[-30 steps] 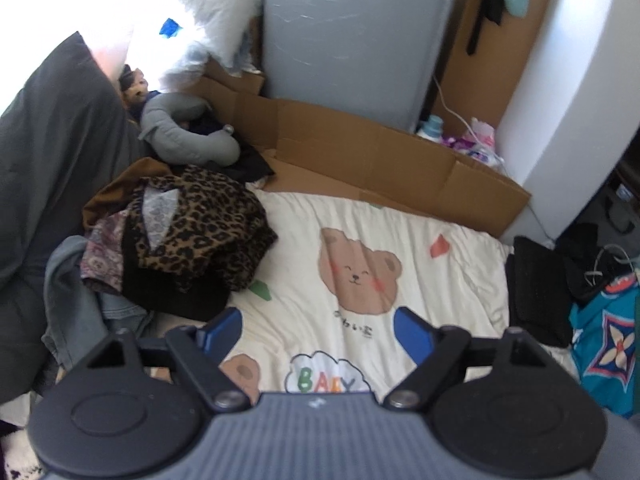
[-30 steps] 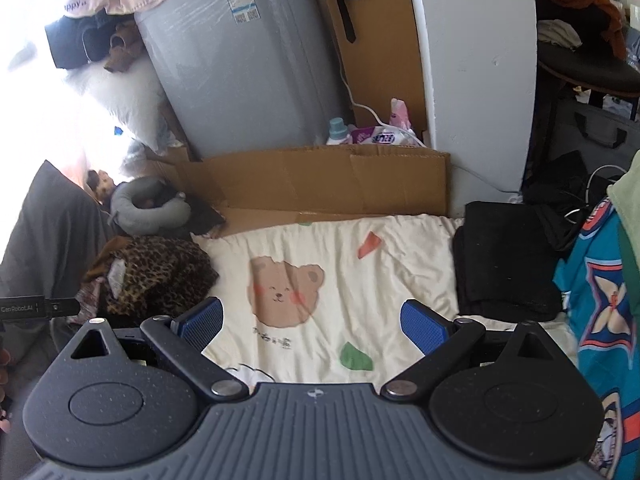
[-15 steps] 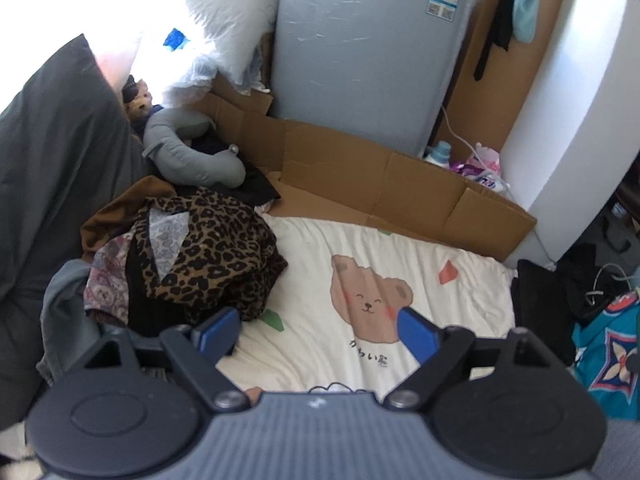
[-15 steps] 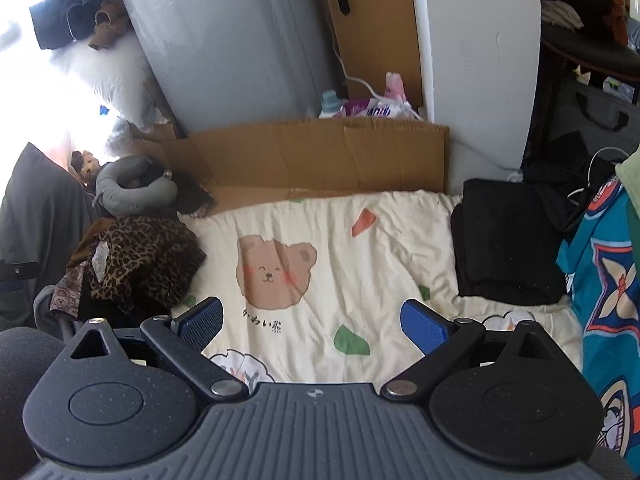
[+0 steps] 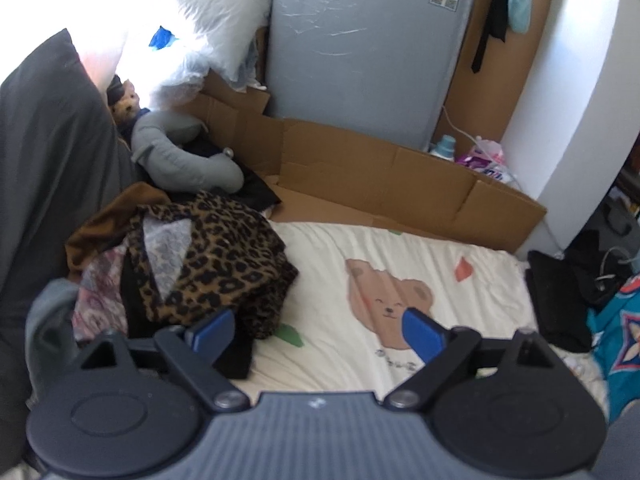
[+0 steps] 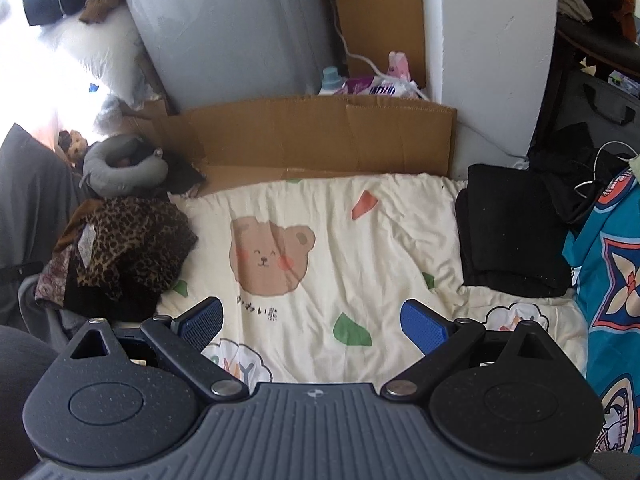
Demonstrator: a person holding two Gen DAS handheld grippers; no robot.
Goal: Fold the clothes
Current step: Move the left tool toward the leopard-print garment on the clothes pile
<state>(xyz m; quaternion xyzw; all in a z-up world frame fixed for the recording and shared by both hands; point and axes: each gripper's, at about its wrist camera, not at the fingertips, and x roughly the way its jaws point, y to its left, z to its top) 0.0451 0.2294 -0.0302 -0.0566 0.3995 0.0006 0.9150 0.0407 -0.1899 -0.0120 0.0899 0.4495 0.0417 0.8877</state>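
Clothes pile (image 5: 200, 256), leopard-print garment on top, at 9 o'clock on cream bear-print blanket (image 6: 360, 248). Left gripper (image 5: 318, 330) above pile edge, jaws wide open, empty. Right gripper (image 6: 310, 320) over bare blanket, jaws wide open, empty. Folded black garment (image 6: 508, 236) at 3 o'clock. Grey neck pillow (image 5: 180, 160) behind pile. Cardboard (image 6: 320, 140) and grey appliance (image 5: 360, 48) at 12 o'clock.
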